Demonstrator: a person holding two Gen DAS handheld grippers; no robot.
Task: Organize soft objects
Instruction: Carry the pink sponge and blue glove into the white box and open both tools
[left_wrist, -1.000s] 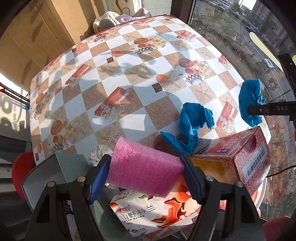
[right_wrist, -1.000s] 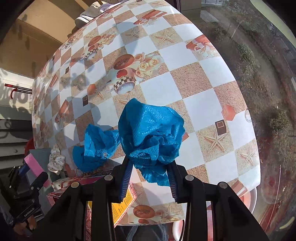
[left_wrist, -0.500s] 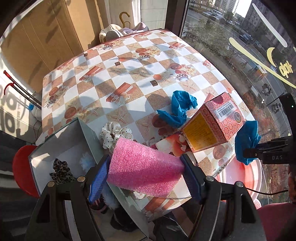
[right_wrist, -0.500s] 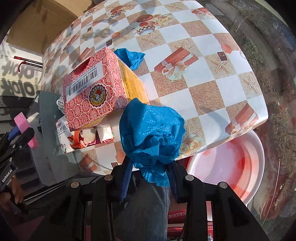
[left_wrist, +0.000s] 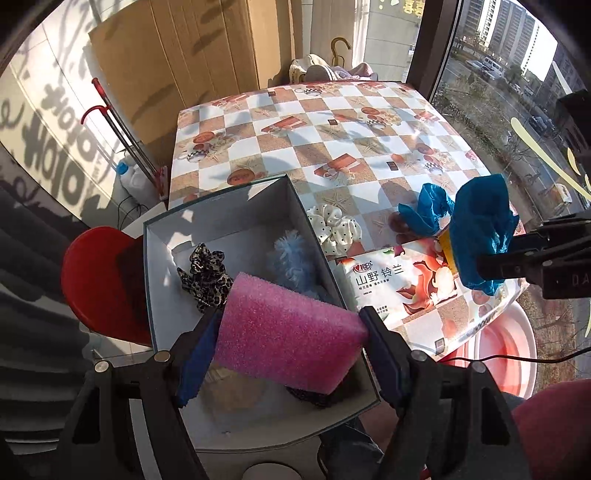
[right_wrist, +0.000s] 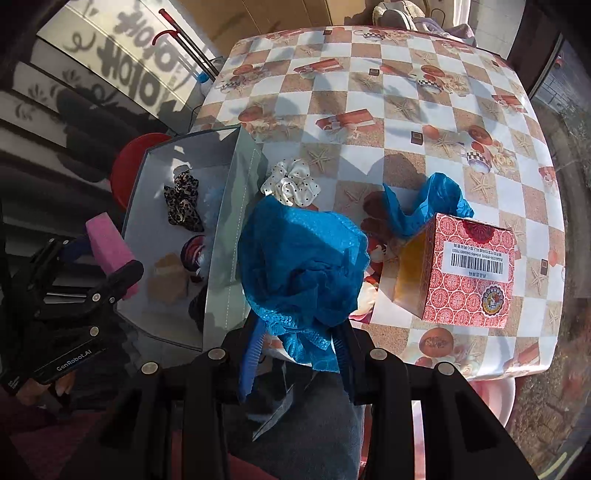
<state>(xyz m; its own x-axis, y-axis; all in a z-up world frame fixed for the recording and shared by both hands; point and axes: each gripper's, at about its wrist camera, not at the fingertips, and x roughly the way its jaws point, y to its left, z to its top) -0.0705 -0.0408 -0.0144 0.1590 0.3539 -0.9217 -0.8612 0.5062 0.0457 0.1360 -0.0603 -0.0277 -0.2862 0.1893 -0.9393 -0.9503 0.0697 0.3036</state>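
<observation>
Pink sponge (left_wrist: 291, 338) was clamped in the left tool (left_wrist: 291, 354) above the grey box (left_wrist: 221, 218). Crumpled blue cloth (right_wrist: 303, 266) was gripped in the right tool (right_wrist: 295, 350) over the near worktop (right_wrist: 406, 110) edge, right of the box.

A pink sponge (left_wrist: 288, 341) hangs over the open grey box (left_wrist: 221, 221); a crumpled blue cloth (right_wrist: 303, 273) beside it.

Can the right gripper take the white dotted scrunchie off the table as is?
Probably not: the right gripper is shut on a blue cloth. The white dotted scrunchie itself lies uncovered beside the grey box.
</observation>
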